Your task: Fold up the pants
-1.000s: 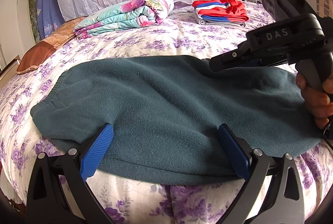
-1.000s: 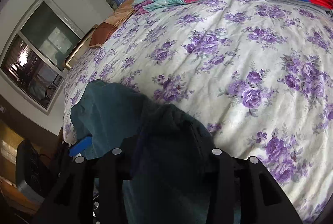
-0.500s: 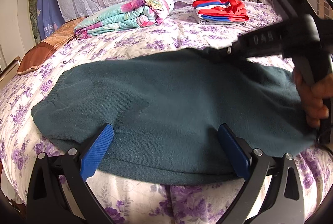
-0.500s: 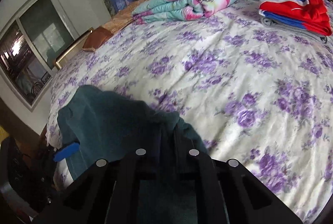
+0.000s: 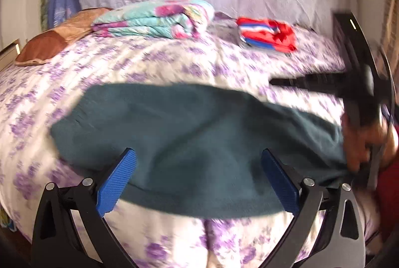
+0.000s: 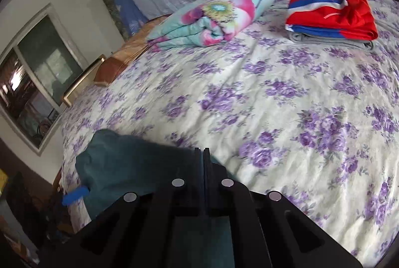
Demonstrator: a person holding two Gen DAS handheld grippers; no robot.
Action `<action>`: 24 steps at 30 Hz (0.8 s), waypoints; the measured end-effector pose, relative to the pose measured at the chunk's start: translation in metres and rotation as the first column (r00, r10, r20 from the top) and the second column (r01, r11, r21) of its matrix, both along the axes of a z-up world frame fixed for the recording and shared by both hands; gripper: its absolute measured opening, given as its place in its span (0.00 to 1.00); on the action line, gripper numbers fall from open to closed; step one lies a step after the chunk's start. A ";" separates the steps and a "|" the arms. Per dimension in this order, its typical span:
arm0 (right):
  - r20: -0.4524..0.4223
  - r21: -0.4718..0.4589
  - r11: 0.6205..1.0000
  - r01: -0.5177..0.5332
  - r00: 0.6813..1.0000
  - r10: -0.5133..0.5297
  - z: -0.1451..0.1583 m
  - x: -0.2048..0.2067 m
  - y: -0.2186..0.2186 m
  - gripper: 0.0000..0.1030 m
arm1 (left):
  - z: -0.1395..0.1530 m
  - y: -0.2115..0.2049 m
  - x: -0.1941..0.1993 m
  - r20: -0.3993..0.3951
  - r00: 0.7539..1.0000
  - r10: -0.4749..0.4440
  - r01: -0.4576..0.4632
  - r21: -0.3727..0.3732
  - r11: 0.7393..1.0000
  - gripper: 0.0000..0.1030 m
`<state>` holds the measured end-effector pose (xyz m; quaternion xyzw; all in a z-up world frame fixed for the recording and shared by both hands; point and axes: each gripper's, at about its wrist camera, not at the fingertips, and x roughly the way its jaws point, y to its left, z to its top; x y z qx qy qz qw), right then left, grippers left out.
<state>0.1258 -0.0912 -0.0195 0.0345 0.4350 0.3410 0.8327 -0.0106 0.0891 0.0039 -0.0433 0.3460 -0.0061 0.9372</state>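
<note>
Pants (image 5: 199, 140): dark teal, lying flat on the bed (image 5: 174, 63), long axis running side to side across the left hand-held gripper's view.

Left hand-held gripper (image 5: 198, 180): jaws wide, blue pads (image 5: 116, 180) straddling the near long edge of the cloth. Nothing pinched; the fabric lies between and beyond the fingers, not clamped.

Right hand-held gripper (image 6: 202, 160): jaws closed down to a thin slit. Teal cloth runs up to and under its fingers; it looks to have the far edge at the right end pinched, though the pinch point itself is hidden. From the left view this tool (image 5: 324, 83) sits at the right end of the garment, with the hand (image 5: 359, 140) that carries it against the cloth edge.

Key relation: the pants stretch away to the left of the right hand-held gripper, along their long axis. The right one is nearer a graspable end; the left one is over the middle of the near edge.

Judgement: next move is likely a fold carried from the right end toward the left. Left grip not yet made.

Beyond: a folded quilt (image 6: 212, 16) and a red folded garment (image 6: 331, 13), well apart.
</note>
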 end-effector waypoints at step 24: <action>-0.151 0.248 0.800 0.546 0.837 -0.525 0.003 -0.176 -0.285 0.70 | 0.007 0.028 0.004 -0.051 0.992 0.120 -0.121 -0.019 0.993 0.95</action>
